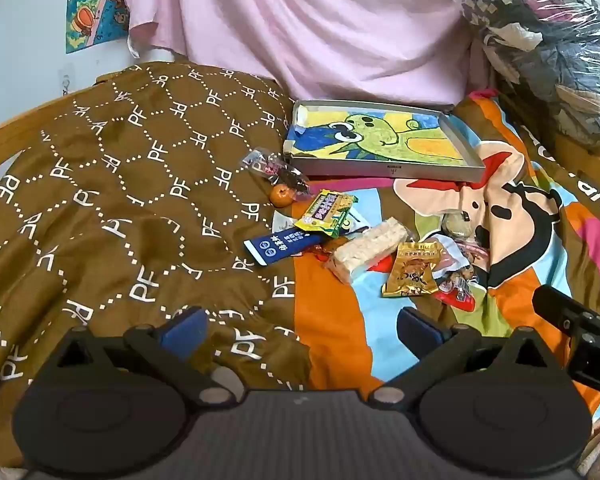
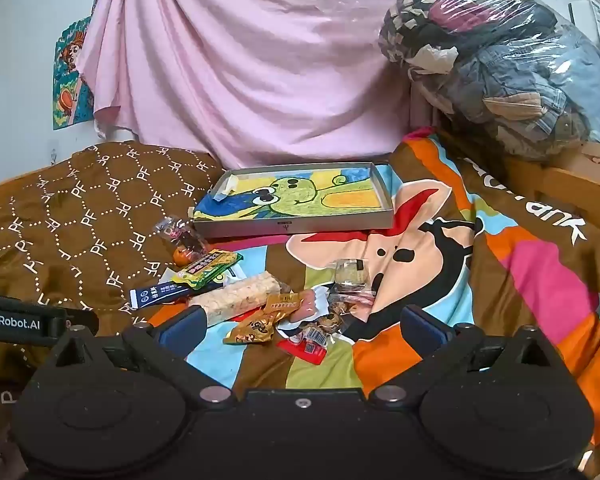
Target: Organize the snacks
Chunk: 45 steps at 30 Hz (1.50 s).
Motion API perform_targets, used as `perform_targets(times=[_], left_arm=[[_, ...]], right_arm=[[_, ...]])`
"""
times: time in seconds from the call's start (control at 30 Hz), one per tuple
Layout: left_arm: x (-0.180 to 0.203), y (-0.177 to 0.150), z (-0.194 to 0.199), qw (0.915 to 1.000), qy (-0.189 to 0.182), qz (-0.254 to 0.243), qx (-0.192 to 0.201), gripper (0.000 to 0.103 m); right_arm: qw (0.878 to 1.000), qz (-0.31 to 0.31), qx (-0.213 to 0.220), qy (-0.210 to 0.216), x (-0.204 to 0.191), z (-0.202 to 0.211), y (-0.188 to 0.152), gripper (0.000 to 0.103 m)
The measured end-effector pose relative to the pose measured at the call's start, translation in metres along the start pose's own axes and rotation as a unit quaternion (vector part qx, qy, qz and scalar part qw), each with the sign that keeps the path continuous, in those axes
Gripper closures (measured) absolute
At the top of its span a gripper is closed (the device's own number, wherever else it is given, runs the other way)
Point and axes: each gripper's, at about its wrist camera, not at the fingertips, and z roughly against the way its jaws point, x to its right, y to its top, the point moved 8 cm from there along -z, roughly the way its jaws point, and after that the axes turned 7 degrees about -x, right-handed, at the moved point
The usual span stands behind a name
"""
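Several snacks lie in a loose pile on the bed: a gold packet (image 1: 413, 269) (image 2: 260, 322), a pale rice bar (image 1: 370, 249) (image 2: 240, 297), a yellow-green packet (image 1: 327, 213) (image 2: 206, 269), a blue stick pack (image 1: 278, 246) (image 2: 158, 294), a small orange (image 1: 281, 195) and a red packet (image 2: 306, 346). Behind them stands a shallow grey box (image 1: 384, 168) (image 2: 296, 224) lined with a green cartoon drawing. My left gripper (image 1: 300, 330) is open and empty, short of the pile. My right gripper (image 2: 300, 330) is open and empty, its fingers either side of the pile's near edge.
A brown patterned quilt (image 1: 120, 200) (image 2: 80, 220) covers the left of the bed, a colourful cartoon sheet (image 1: 540, 220) (image 2: 520, 280) the right. A pink cloth (image 2: 260, 60) hangs behind. A plastic-wrapped clothes bundle (image 2: 500, 60) sits on the wooden frame at right.
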Motion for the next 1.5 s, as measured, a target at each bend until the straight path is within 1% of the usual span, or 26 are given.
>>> perform_targets(times=[0.1,0.13,0.37,0.8,1.5], left_arm=[[0.0,0.001,0.001,1.0,0.002,0.001,0.003,0.0],[0.0,0.0,0.0,1.0,-0.001,0.0,-0.005,0.0],[0.0,0.001,0.001,1.0,-0.002,0.0,-0.006,0.0],[-0.006,-0.011,-0.009,0.9999,-0.005,0.002,-0.01,0.0],[-0.001,-0.011,-0.01,0.9999,0.0,0.004,-0.017,0.0]], right_arm=[[1.0,0.001,-0.002,-0.001,0.0,0.0,0.0,0.001],[1.0,0.001,-0.001,-0.001,0.0,0.0,0.0,0.001],[1.0,0.0,-0.002,0.0,0.0,-0.001,0.0,0.001],[1.0,0.001,-0.003,-0.001,-0.001,-0.001,-0.002,0.001],[1.0,0.001,-0.005,-0.001,-0.001,-0.002,-0.003,0.001]])
